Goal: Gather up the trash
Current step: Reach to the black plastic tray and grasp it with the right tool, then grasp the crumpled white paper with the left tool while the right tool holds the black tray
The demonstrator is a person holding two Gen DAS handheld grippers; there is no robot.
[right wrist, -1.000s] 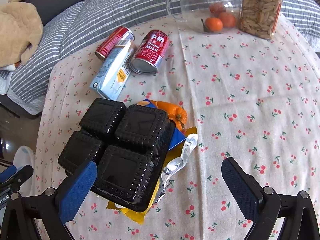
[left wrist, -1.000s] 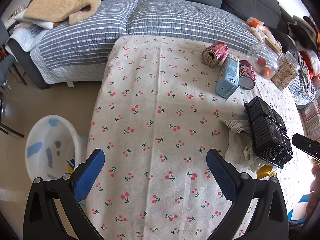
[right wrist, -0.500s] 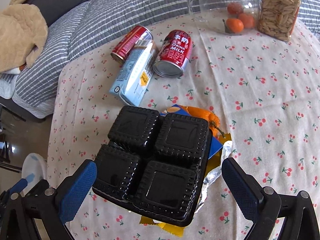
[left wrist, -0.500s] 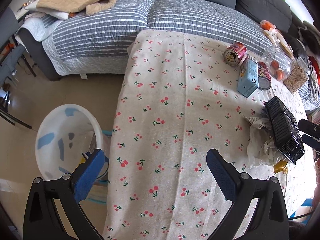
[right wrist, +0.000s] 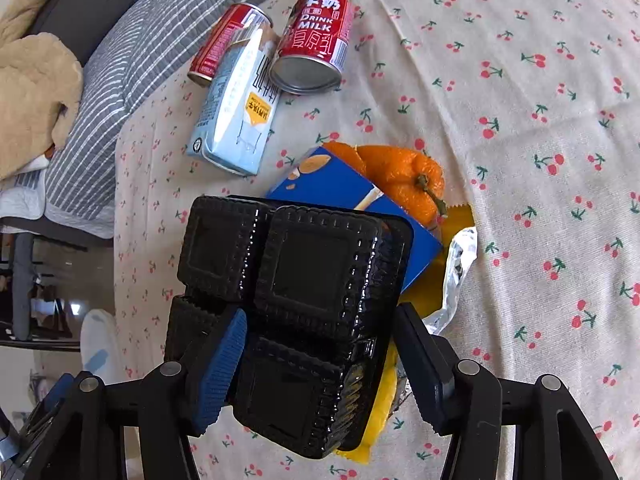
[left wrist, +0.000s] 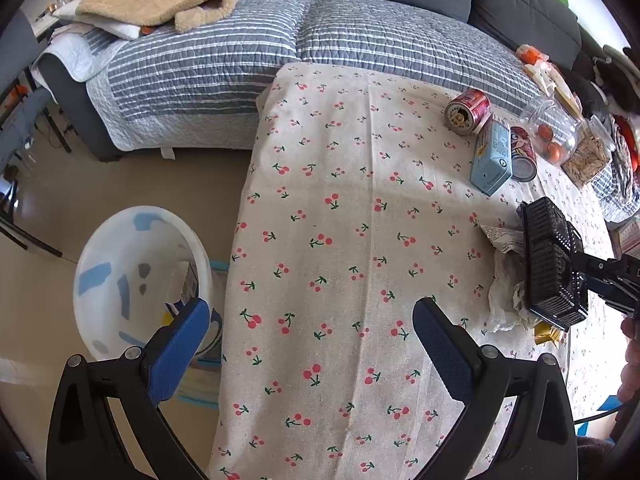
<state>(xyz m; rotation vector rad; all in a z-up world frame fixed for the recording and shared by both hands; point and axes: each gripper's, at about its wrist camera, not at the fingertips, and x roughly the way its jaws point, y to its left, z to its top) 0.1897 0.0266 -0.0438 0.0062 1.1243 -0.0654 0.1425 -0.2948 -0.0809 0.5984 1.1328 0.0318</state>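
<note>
While right tool [right wrist: 320, 364] clamps black tray [right wrist: 296, 280], wrapper [right wrist: 460, 264] half-hidden.

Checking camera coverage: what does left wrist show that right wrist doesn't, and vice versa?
Left wrist only: the open left gripper, the inside of the white bin on the floor, crumpled tissue.

Right wrist only: blue box, orange peel, foil wrapper beneath the tray.

Both: black plastic tray clamped in the right gripper, two red cans, milk carton, cherry tablecloth.
</note>
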